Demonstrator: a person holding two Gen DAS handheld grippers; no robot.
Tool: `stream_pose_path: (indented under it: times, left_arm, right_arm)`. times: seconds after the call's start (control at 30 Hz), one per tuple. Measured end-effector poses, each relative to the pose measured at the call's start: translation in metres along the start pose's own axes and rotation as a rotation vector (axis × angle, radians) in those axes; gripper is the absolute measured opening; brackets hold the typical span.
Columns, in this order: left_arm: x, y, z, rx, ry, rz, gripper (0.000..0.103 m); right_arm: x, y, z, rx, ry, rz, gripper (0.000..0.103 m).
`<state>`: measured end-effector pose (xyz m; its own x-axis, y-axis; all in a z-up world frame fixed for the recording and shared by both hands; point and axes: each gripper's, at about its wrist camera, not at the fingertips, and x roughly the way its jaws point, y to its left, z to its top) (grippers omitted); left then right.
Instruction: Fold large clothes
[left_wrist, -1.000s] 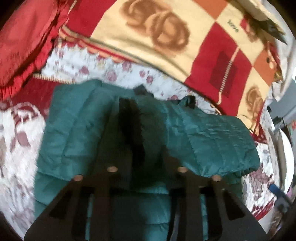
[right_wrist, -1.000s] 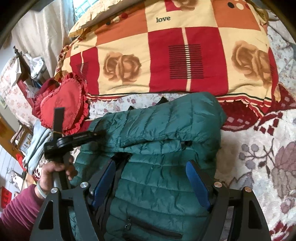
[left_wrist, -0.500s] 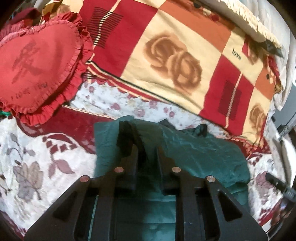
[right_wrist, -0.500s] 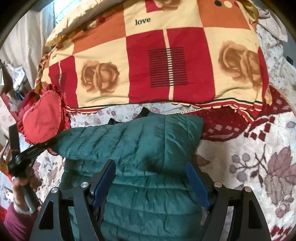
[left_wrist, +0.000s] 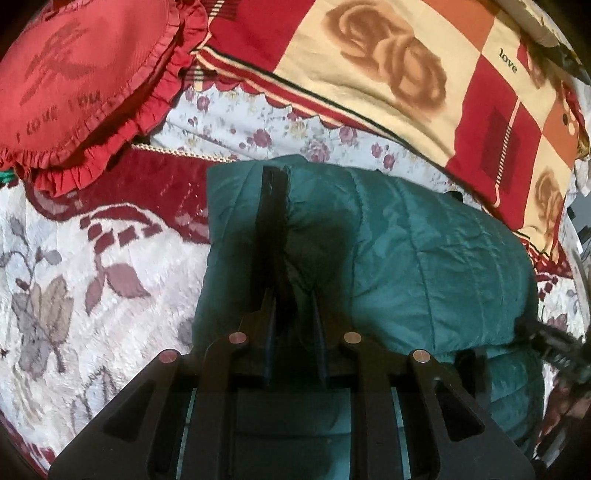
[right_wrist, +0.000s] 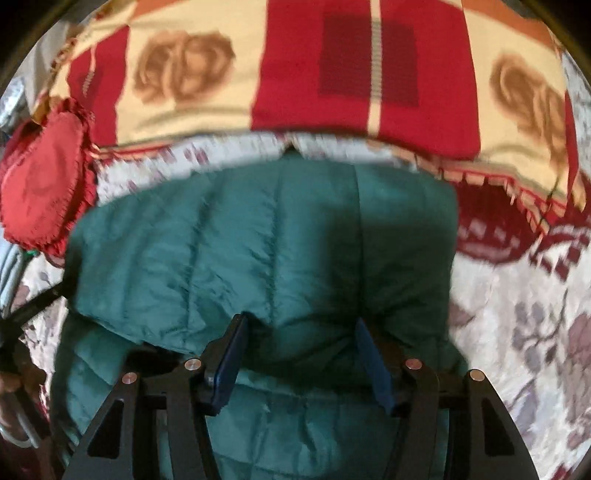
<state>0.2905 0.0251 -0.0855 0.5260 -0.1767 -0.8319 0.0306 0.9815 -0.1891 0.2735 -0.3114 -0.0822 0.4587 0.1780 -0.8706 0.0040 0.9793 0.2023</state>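
A teal quilted puffer jacket (left_wrist: 424, 266) lies on the bed, its upper part folded over its lower part; it also fills the middle of the right wrist view (right_wrist: 258, 258). My left gripper (left_wrist: 293, 295) is shut on the jacket's folded left edge, beside a dark strip of its lining. My right gripper (right_wrist: 299, 332) is narrowly open, with the fold's front edge bunched between its blue pads (right_wrist: 232, 350). The right wrist view is blurred by motion.
The bed has a white floral cover (left_wrist: 92, 280) with dark red bands. A red and cream checked rose blanket (left_wrist: 388, 74) lies behind the jacket. A red heart pillow (left_wrist: 74, 74) sits at the far left and shows in the right wrist view (right_wrist: 40, 177).
The jacket's top half has been brought forward over its lower half. Both grippers have come down close to the jacket. The right gripper's jaws have narrowed from wide open.
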Motion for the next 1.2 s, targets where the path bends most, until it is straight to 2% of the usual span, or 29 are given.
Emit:
stream_pose_path:
  times: [0.07,0.2,0.27,0.37,0.4,0.47,0.57,0.6,0.63,0.67,0.7,0.77,0.83,1.1,1.2]
  left_arm:
    - [0.002,-0.001,-0.003,0.004,0.001,0.005,0.017]
    - [0.000,-0.002,-0.006,0.011,-0.014,0.013,0.017]
    - [-0.007,-0.001,-0.005,0.009,-0.017,-0.001,0.018]
    - [-0.025,0.001,-0.002,0.015,-0.033,-0.030,0.018]
    - [-0.032,0.000,-0.001,0.022,-0.046,-0.029,0.022]
    - [-0.047,-0.002,0.001,0.036,-0.085,-0.008,0.022]
    - [-0.069,-0.006,0.006,0.049,-0.147,-0.021,0.022]
    - [-0.072,-0.009,0.008,0.057,-0.160,-0.018,0.028]
    - [-0.074,-0.013,0.010,0.067,-0.168,-0.015,0.041]
    - [-0.074,-0.015,0.011,0.070,-0.174,-0.015,0.048]
    - [-0.073,-0.018,0.012,0.071,-0.186,-0.013,0.057]
    - [-0.064,-0.025,0.016,0.077,-0.196,-0.002,0.057]
    - [-0.048,-0.031,0.022,0.082,-0.170,0.020,0.057]
    - [0.022,-0.031,0.035,0.071,-0.079,0.155,0.057]
    - [0.036,-0.025,0.034,0.053,-0.063,0.144,0.058]
  right_arm:
    - [0.001,0.002,-0.006,-0.024,-0.016,-0.012,0.059]
    - [-0.008,0.002,-0.005,-0.032,0.014,-0.018,0.059]
    - [-0.022,0.001,-0.003,-0.013,-0.011,-0.001,0.059]
    - [-0.051,-0.003,-0.003,-0.025,-0.096,0.001,0.059]
    - [-0.056,-0.002,-0.001,-0.030,-0.114,-0.008,0.059]
    - [-0.068,-0.007,0.002,-0.024,-0.144,-0.045,0.059]
    - [-0.073,-0.018,0.010,0.016,-0.153,-0.056,0.059]
    - [-0.073,-0.020,0.013,0.026,-0.155,-0.059,0.059]
    - [-0.072,-0.021,0.015,0.029,-0.157,-0.065,0.059]
    - [-0.069,-0.019,0.020,0.029,-0.159,-0.069,0.059]
    - [-0.066,-0.019,0.023,0.034,-0.162,-0.069,0.059]
    - [-0.058,-0.019,0.029,0.057,-0.161,-0.051,0.059]
    - [-0.048,-0.019,0.036,0.078,-0.154,-0.034,0.059]
    - [-0.001,-0.031,0.067,0.117,-0.148,-0.086,0.059]
    - [0.018,-0.041,0.070,0.133,-0.129,-0.095,0.059]
